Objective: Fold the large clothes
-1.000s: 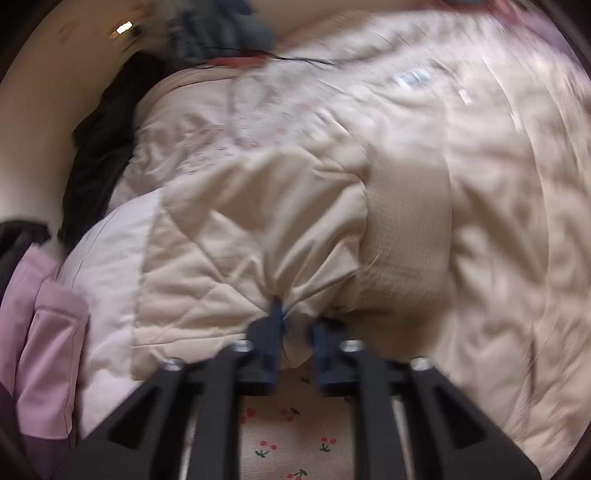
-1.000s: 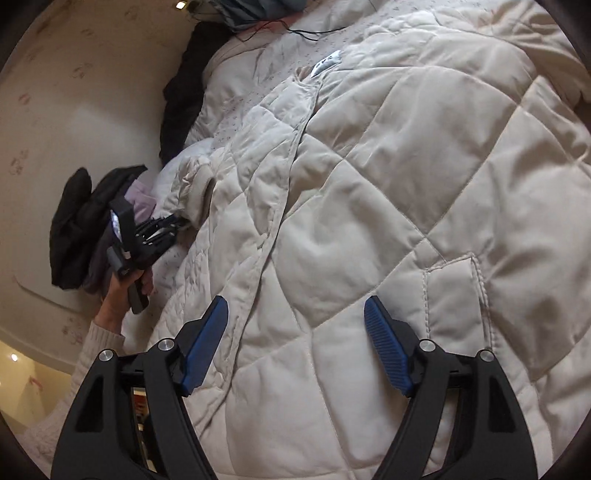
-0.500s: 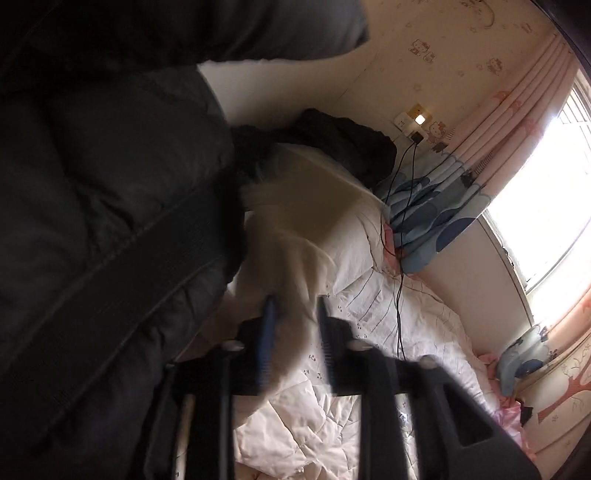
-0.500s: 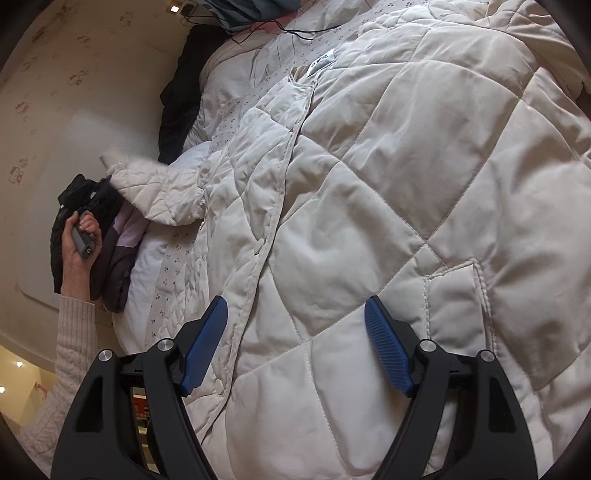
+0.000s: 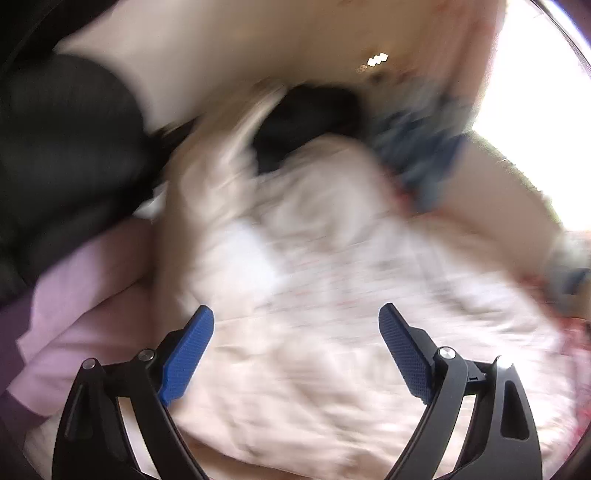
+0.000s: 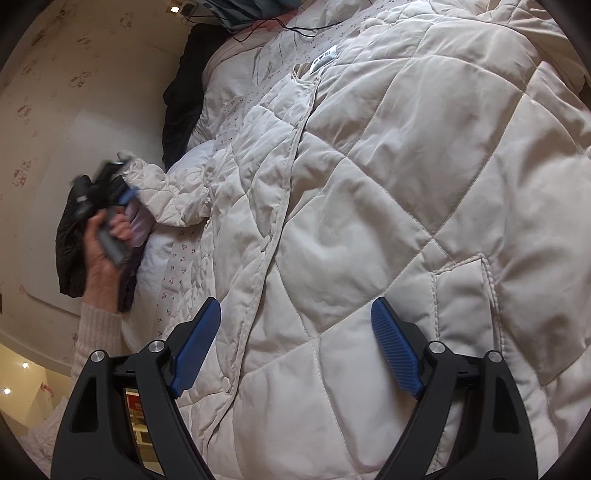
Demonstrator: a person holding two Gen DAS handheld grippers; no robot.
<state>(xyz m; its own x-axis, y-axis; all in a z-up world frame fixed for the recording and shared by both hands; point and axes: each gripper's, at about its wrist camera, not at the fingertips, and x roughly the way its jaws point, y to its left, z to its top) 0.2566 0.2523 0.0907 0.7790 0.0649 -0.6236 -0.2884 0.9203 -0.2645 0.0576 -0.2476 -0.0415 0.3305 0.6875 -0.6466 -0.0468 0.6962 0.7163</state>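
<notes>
Here the cream quilted coat [image 6: 388,192] lies spread over a bed with cherry-print bedding [image 6: 184,266], filling most of the right wrist view; its front edge runs down the middle and a patch pocket [image 6: 465,295] sits just beyond the right-hand pad. One sleeve [image 6: 166,195] reaches out to the left, its cuff close against the left gripper [image 6: 114,184], which is too blurred there to tell if they touch. The left hand [image 6: 107,240], in a pale knit sleeve [image 6: 96,332], holds that gripper beside a pile of dark clothing [image 6: 72,236] and a lilac garment [image 6: 142,225] at the wall. More dark cloth [image 6: 184,103] is heaped further up the bed edge, with a thin cable [image 6: 295,31] and blue fabric [image 6: 243,11] at the far end.

The right gripper [image 6: 295,347] hovers over the coat's lower front, its jaws spread and opening, nothing pinched between them. In the left wrist view, heavily smeared, the left gripper [image 5: 295,350] has its jaws wide and opening, with only pale bedding seen beyond them; black cloth [image 5: 66,155] and pink fabric [image 5: 85,295] crowd its left side.

Room is tight on the left, where the wall and clothes pile close in; the coat's broad body to the right lies unobstructed.

A second ago the left pads were clamped on the cuff; they have let go, and the sleeve, then tucked near the coat's side, now stretches outward. The right gripper has not shifted.
</notes>
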